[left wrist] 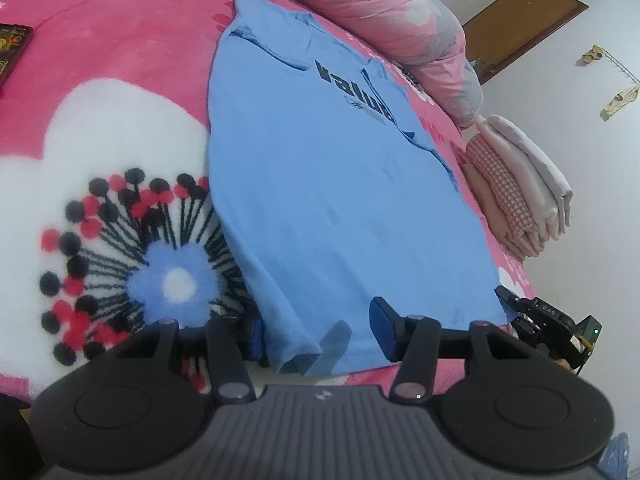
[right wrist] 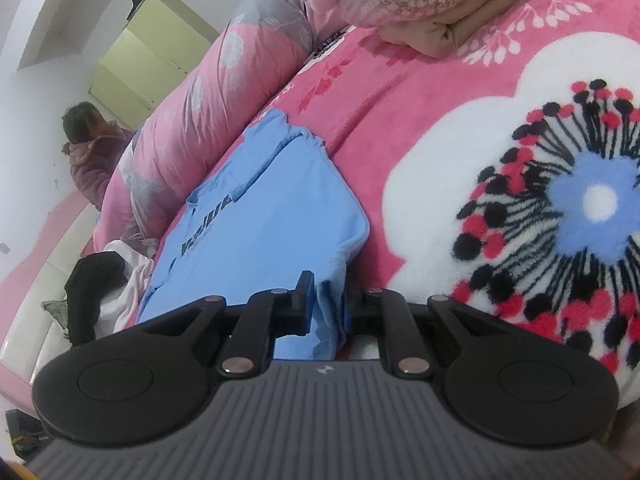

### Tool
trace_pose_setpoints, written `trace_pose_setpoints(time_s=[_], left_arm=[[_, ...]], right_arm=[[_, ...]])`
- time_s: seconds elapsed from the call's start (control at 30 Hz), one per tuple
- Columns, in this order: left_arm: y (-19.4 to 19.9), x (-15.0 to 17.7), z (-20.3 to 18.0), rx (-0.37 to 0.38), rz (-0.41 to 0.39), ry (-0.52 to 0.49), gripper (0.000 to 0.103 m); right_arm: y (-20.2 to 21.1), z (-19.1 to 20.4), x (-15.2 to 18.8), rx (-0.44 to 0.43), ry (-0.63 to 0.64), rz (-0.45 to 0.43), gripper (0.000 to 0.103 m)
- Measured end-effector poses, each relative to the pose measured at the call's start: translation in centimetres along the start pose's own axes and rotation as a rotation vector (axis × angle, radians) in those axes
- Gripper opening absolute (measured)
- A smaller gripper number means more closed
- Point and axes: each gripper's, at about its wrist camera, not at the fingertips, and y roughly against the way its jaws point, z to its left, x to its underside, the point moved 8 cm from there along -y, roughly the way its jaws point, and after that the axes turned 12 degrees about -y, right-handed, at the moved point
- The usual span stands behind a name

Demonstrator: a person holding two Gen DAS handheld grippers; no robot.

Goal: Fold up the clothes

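Blue T-shirt (left wrist: 328, 184) lies flat on bed; left claw (left wrist: 318, 330) spread wide around its 6 o'clock hem, right claw (right wrist: 328, 304) pinching a bunched corner—uneven grips risk a skewed fold.

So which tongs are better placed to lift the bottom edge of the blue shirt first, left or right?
The right tongs: they look already closed on the bunched corner of the blue shirt. The left tongs are open, with the hem only lying between their fingers.
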Motion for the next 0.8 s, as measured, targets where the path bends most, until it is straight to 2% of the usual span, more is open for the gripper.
trace_pose_setpoints(time_s=[0.63, 0.8], left_arm=[[0.1, -0.5, -1.9, -0.043, 0.0, -0.1, 0.09], [0.1, -0.5, -1.6, -0.03, -0.022, -0.061, 0.089]], right_arm=[[0.1, 0.2, 0.3, 0.018, 0.021, -0.01, 0.011], [0.0, 0.3, 0.4, 0.019, 0.028, -0.01, 0.011]])
